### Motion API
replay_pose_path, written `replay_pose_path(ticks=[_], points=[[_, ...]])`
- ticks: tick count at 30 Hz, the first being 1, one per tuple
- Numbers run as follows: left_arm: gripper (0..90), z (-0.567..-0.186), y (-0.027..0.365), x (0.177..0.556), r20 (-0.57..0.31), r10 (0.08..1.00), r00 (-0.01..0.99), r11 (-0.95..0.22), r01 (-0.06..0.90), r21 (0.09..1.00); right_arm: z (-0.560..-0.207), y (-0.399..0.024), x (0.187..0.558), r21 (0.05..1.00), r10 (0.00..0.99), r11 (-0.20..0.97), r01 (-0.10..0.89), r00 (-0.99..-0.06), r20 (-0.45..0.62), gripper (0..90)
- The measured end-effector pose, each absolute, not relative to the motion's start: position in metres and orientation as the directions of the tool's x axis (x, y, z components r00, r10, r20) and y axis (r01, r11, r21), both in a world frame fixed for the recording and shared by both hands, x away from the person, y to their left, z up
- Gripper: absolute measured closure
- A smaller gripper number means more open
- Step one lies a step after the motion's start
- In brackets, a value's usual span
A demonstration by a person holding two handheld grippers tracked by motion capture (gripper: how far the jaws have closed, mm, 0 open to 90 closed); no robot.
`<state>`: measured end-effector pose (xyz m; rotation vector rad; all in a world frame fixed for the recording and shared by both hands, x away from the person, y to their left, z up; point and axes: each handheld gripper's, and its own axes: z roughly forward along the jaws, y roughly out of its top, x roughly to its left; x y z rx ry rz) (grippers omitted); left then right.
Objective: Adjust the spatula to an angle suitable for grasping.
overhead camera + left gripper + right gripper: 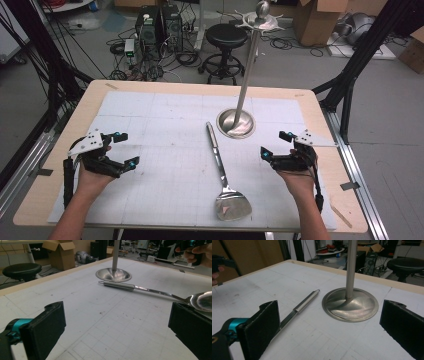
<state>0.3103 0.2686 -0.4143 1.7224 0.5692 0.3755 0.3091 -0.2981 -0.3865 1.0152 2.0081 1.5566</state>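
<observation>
Even, soft indoor light; glare on the stand base; slight blur.

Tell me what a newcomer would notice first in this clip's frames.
Probably the tall polished steel stand with a round dished base, rising from the far centre of the white gridded mat. Next, the shiny metal spatula with a tubular handle, lying flat just in front of it, blade toward the person. The left gripper and right gripper flank it, both open and holding nothing.

A wooden desk carries a white gridded mat, with a metal spatula lying mid-mat and a stand's round base just beyond.
</observation>
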Motion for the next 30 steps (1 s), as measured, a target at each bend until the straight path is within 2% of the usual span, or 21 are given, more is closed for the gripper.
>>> replay_pose_path(ticks=[14,30], points=[[1.7,-0.413,0.272,0.312,-0.061,0.56,0.826,-0.11,0.147,0.983,-0.387,-0.293,0.304,0.945,0.76,0.116,0.305,-0.64,0.114,1.9],[1.7,-0.414,0.273,0.313,-0.045,0.566,0.823,-0.121,0.137,0.983,-0.387,-0.286,0.306,0.94,0.756,0.118,0.321,-0.643,0.124,1.9]])
